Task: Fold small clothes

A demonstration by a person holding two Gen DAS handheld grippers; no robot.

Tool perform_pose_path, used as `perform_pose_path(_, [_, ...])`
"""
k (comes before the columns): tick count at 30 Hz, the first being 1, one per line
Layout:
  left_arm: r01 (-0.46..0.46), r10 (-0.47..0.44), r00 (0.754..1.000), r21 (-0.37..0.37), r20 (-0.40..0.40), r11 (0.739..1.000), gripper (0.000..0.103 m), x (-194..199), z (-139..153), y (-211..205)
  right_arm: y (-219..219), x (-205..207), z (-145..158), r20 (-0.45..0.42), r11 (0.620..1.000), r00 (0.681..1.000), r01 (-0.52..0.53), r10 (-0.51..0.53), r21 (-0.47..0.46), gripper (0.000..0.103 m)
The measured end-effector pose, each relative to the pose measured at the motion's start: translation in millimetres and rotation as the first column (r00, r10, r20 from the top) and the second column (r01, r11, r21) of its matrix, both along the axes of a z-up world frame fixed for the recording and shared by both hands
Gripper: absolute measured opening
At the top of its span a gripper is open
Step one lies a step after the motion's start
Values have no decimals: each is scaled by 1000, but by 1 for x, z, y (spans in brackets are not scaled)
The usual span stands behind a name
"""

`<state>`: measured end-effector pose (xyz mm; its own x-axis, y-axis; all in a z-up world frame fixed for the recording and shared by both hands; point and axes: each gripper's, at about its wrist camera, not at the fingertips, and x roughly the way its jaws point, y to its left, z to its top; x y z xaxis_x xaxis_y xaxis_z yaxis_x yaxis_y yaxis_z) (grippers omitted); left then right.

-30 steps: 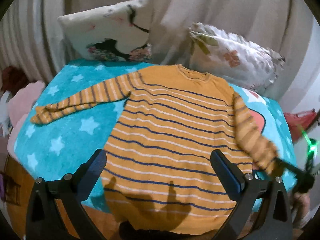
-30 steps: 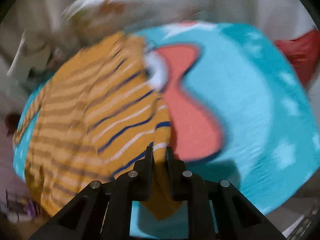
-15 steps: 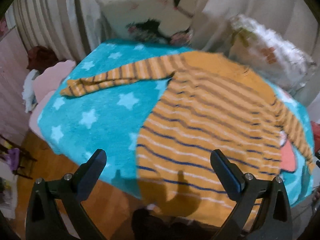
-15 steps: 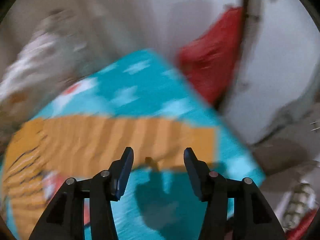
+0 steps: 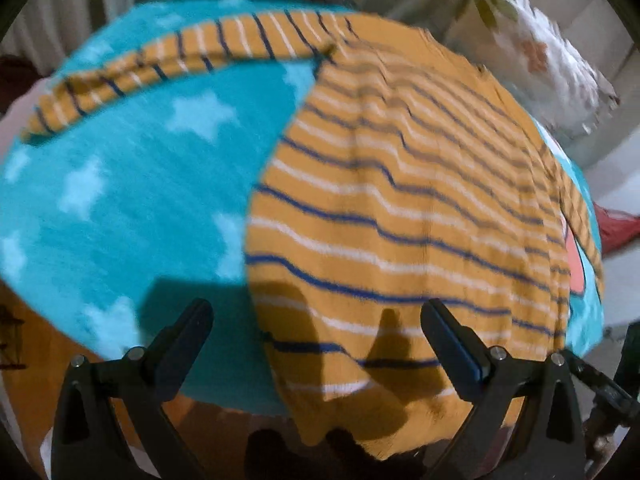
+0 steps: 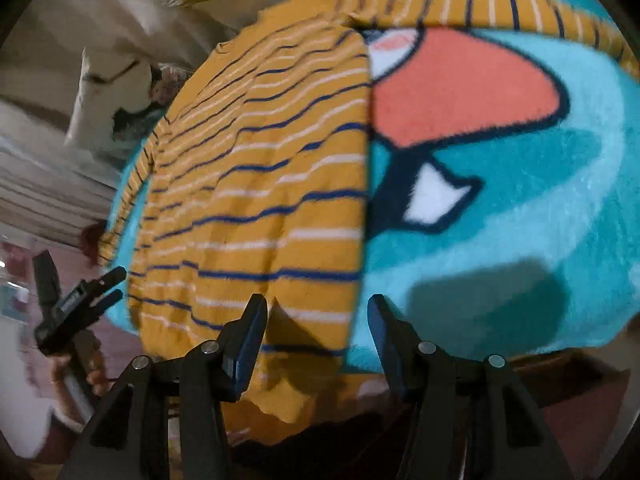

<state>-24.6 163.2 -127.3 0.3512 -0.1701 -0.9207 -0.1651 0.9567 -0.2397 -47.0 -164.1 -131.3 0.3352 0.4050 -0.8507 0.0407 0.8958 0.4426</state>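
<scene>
An orange sweater (image 5: 400,208) with blue and white stripes lies flat on a teal blanket (image 5: 132,200), both sleeves spread out; its hem hangs over the near edge. It also shows in the right wrist view (image 6: 260,184). My left gripper (image 5: 316,336) is open and empty, just above the sweater's lower left corner. My right gripper (image 6: 316,328) is open and empty, at the sweater's lower right corner. The left gripper also shows at the left edge of the right wrist view (image 6: 80,300).
The blanket (image 6: 520,208) has white stars and an orange, white and navy cartoon patch (image 6: 452,88). Two patterned pillows (image 5: 540,52) lean against the curtain at the back. A red item (image 5: 620,228) sits off the right side. Wooden bed edge runs below the blanket.
The right gripper has let go of the right sleeve, opened, and swung to the sweater's lower right corner. The left gripper moved in close over the lower left hem.
</scene>
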Motion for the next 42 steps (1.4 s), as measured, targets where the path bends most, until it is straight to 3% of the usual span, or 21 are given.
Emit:
perform_pose_path(1, [31, -31, 999, -25, -17, 999, 88, -1, -7, -2, 7, -6, 4, 14, 999, 1000, 11, -10, -50, 58])
perform_pose_path(2, [53, -53, 999, 19, 6, 998, 84, -3, -7, -6, 17, -5, 5, 24, 995, 999, 30, -28, -95, 55])
perform_pose_path(4, [137, -139, 990, 132, 9, 982, 31, -5, -4, -18, 19, 7, 5, 22, 992, 999, 46, -44, -113, 19])
perform_pose_path(5, [156, -158, 987, 132, 6, 979, 18, -6, -3, -19, 19, 10, 4, 11, 993, 998, 60, -59, -97, 10])
perform_pose_path(6, [166, -166, 986, 98, -1, 981, 11, -6, -3, -16, 15, 11, 3, 11, 993, 997, 81, -80, -84, 10])
perform_pose_path(10, [134, -134, 990, 4, -36, 991, 8, -20, 0, -1, 5, -4, 10, -12, 990, 992, 121, -123, -66, 9])
perform_pose_path(14, [118, -119, 992, -41, -30, 992, 8, -52, 8, 9, -21, -42, 3, -74, 985, 983, 162, -167, -65, 5])
perform_pose_path(18, [136, -136, 989, 9, 53, 991, 9, -60, 36, 18, -46, -55, 11, -43, 976, 975, 217, -219, -35, 6])
perform_pose_path(20, [123, -126, 987, 43, 100, 992, 22, -60, 53, 25, -65, -51, 26, 16, 958, 959, 285, -284, -40, 6])
perform_pose_path(22, [86, -92, 985, 45, 144, 995, 63, -59, 69, 30, -85, -44, 37, 60, 942, 942, 332, -329, -45, 8])
perform_pose_path(23, [63, -70, 982, 44, 174, 997, 67, -59, 77, 31, -97, -38, 41, 78, 931, 931, 362, -358, -44, 13])
perform_pose_path(26, [25, -45, 970, 88, 237, 996, 68, -57, 98, 27, -144, -11, 40, 107, 884, 879, 468, -464, -16, 39])
perform_pose_path(27, [17, -42, 968, 104, 246, 994, 70, -54, 102, 25, -159, -2, 37, 101, 867, 862, 499, -496, 2, 43])
perform_pose_path(29, [-25, -14, 964, 144, 267, 989, 73, -50, 113, 17, -190, 18, 26, 71, 832, 829, 553, -555, 55, 43])
perform_pose_path(35, [-133, 84, 959, 165, 272, 977, 76, -43, 131, 2, -281, 73, -5, -29, 706, 726, 677, -687, 208, 45])
perform_pose_path(42, [-196, 159, 957, 138, 244, 971, 79, -24, 132, -31, -344, 113, -11, -37, 665, 693, 705, -720, 246, 46])
